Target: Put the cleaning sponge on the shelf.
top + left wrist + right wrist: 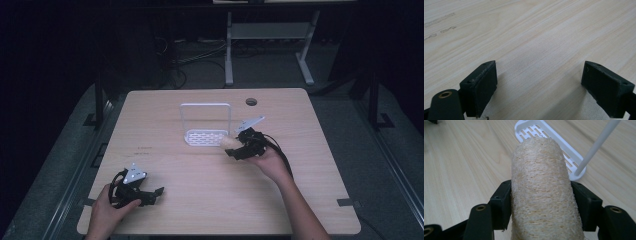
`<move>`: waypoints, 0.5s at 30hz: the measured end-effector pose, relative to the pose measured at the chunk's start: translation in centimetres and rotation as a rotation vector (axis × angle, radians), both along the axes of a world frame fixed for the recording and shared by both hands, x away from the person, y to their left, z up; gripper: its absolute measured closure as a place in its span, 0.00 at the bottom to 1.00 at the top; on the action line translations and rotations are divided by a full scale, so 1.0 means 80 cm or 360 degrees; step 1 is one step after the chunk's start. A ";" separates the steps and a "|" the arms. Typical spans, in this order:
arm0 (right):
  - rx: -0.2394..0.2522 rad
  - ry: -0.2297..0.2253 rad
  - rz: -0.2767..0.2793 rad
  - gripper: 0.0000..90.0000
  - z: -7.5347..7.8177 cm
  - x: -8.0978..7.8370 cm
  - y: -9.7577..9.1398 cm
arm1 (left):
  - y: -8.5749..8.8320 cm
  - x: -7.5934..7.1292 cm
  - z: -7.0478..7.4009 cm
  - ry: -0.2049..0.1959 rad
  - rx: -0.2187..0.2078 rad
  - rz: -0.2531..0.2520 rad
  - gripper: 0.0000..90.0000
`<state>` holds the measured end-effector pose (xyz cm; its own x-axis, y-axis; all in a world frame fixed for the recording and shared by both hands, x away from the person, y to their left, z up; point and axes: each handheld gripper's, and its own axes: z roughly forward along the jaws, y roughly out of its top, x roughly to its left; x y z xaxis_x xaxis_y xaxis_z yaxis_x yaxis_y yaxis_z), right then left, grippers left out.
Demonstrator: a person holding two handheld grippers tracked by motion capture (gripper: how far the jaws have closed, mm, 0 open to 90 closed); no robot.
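A pale, fibrous loofah roll (541, 187) sticks out between the two black jaws of my right gripper (540, 202), which is shut on it. From above, that gripper (239, 146) holds the loofah (229, 142) just off the right end of a white slotted tray (192, 138) with a tall wire handle (205, 105). The tray (571, 155) lies close ahead of the loofah's tip. My left gripper (156, 194) rests low near the table's front left corner, open, with bare wood between its jaws (540, 85).
The light wooden table (200, 200) has a round cable hole (251, 102) near its far edge. Faint marks (143, 151) sit left of centre. Dark floor, cables and a white desk frame (229, 45) lie beyond the table.
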<state>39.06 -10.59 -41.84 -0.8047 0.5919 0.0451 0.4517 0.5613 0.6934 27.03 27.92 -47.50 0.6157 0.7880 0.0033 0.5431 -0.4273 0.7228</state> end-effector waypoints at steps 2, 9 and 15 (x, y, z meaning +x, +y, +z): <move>0.0009 -0.0010 -0.0003 0.43 0.000 0.002 0.003 | 0.000 0.000 0.000 -0.0001 -0.0001 0.0000 0.14; 0.0013 -0.0014 -0.0005 0.43 0.002 0.008 0.014 | 0.000 0.000 0.000 0.0000 0.0000 0.0000 0.14; 0.0008 -0.0016 -0.0012 0.43 0.004 0.014 0.023 | 0.000 0.000 0.000 0.0000 0.0000 0.0000 0.14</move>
<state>40.17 -8.73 -41.55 -0.8006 0.5979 0.0401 0.4492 0.5545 0.7005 27.03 27.92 -47.50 0.6157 0.7880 0.0032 0.5431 -0.4273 0.7228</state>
